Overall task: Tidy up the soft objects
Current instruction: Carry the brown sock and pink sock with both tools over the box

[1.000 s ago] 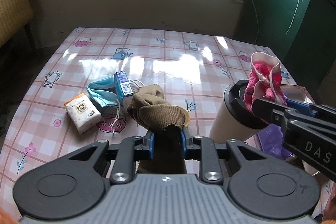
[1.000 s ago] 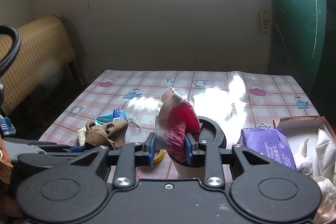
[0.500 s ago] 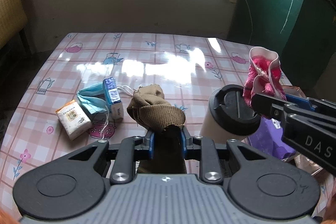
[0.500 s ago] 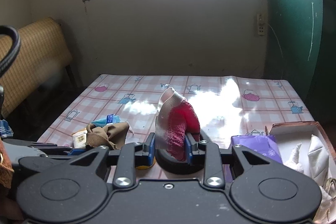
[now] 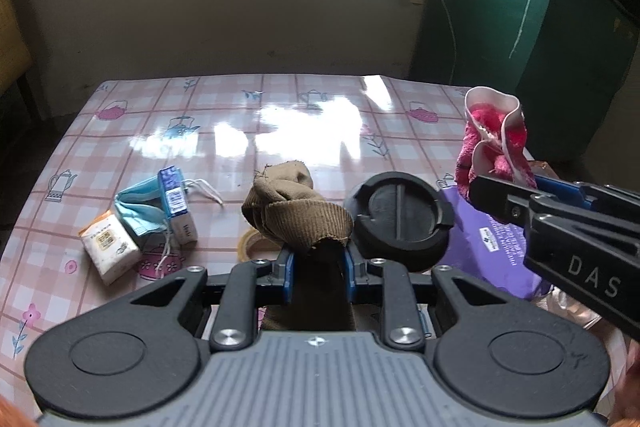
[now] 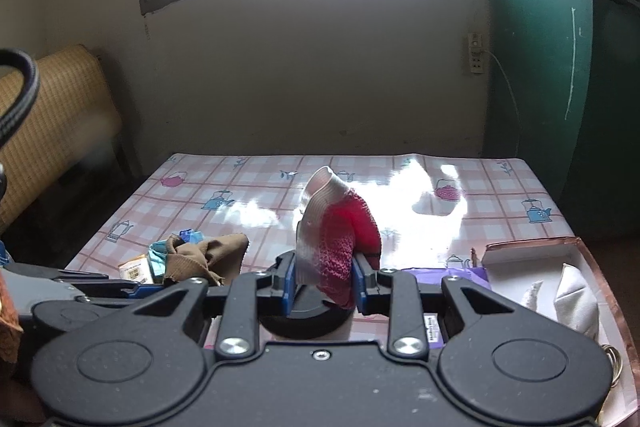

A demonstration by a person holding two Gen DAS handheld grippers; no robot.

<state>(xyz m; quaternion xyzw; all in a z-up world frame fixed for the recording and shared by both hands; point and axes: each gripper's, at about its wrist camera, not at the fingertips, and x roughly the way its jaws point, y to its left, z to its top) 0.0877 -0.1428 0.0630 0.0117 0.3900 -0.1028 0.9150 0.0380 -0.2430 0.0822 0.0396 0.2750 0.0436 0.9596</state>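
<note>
Both grippers have risen since a second ago, so the black-lidded cup [image 5: 400, 217] now shows more from above and a tape roll [image 5: 252, 247] appears behind it. The left gripper [image 5: 318, 263] fingers still pinch a brown sock [image 5: 296, 211] above the tabletop [image 5: 240, 131]. The right gripper [image 6: 325, 281] fingers still pinch a red and white sock [image 6: 340, 231]. At right, an open box [image 6: 532, 251] holds white crumpled items [image 6: 576, 299], with a purple packet [image 5: 492, 247] just beside it.
</note>
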